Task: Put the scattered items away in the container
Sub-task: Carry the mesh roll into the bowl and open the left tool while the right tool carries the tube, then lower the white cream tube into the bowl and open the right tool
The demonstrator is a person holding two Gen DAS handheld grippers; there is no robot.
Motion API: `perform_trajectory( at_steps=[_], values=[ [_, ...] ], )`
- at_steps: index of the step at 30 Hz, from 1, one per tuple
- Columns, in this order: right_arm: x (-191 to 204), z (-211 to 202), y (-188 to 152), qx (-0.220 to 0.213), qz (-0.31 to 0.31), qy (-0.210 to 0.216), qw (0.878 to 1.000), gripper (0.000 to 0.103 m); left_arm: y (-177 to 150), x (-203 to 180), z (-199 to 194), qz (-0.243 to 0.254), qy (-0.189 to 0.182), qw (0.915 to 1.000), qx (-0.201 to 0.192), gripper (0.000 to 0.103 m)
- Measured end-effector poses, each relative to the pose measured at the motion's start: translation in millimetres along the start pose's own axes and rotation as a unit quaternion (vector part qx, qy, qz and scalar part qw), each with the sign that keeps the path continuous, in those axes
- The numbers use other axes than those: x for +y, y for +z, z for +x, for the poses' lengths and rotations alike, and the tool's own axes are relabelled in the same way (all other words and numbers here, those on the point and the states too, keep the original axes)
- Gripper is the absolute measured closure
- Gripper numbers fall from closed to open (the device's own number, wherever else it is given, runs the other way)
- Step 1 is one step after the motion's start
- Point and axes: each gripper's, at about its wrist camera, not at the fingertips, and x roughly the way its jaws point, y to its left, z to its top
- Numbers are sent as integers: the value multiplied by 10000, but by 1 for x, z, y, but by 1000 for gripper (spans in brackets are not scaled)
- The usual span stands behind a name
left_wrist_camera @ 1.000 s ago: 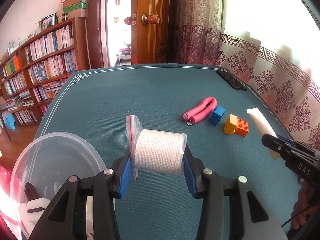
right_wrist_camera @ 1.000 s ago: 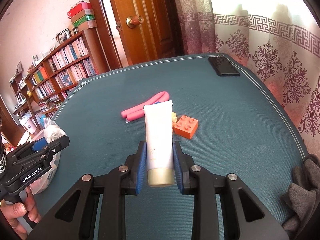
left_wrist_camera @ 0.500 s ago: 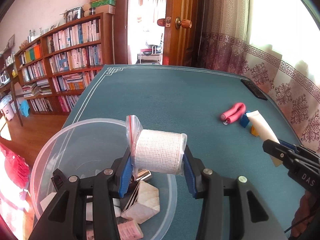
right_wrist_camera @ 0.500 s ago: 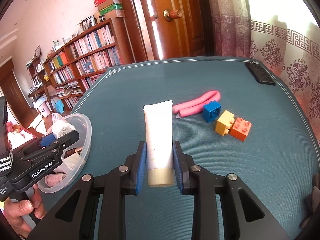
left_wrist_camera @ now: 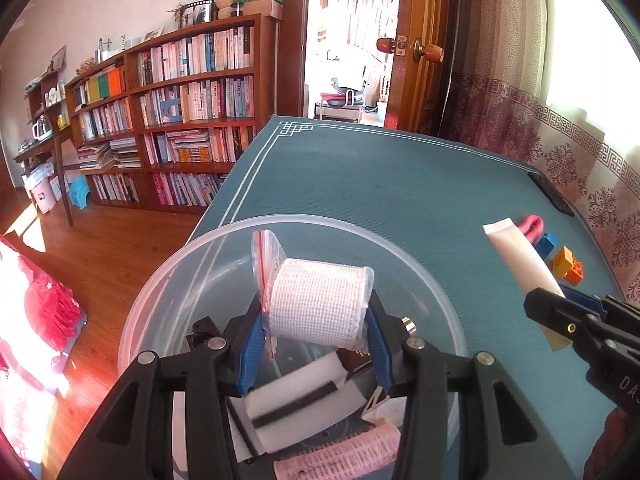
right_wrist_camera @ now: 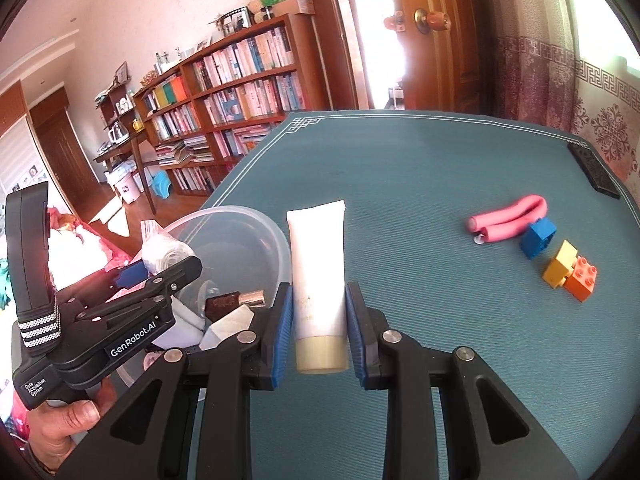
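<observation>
My left claw (left_wrist_camera: 318, 334) was closed on the roll (left_wrist_camera: 318, 304), a white gauze-like spool in a clear zip bag, and held it above the bowl (left_wrist_camera: 420, 266), the clear container at the left edge of the table (left_wrist_camera: 400, 184). Under the roll the bowl already held a white block with a dark stripe, a pink curler and some smaller bits I could not make out. From my right camera my left hand (right_wrist_camera: 68, 420) showed low at the left, wrapped round the claw's handle. To do this drop well, I judged I should keep the roll over the middle of the bowl rather than its near rim, lower it close to the things inside, then part the jaws gently so the loose bag would not snag on a pad and drag the roll out. Further right, my right claw (right_wrist_camera: 320, 322) gripped the tube (right_wrist_camera: 318, 264) near its cap, the crimped end pointing away, just beside the bowl's rim but not over it; I judged it should wait until the left claw cleared, since the two were close enough to knock together. Well to the right, on the cloth, lay what was yet to be gathered: the pink foam roller (right_wrist_camera: 508, 222), the blue brick (right_wrist_camera: 538, 238) touching it, and the yellow brick (right_wrist_camera: 560, 264) and orange brick (right_wrist_camera: 582, 284) together.
</observation>
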Motion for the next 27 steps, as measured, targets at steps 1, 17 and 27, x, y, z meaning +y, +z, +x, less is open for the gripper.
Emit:
perform_trajectory(
  at_steps=[1, 17, 27],
  values=[
    [5, 3, 1, 22, -25, 42, 10000, 75, -1, 3, 0, -16, 14, 10000, 8, 52],
    [48, 43, 6, 247, -403, 146, 9988, 74, -2, 40, -11, -304, 217, 9992, -110, 27],
    [60, 50, 5, 205, -576, 25, 9981, 74, -2, 53, -15, -413, 402, 9982, -144, 19]
  ],
)
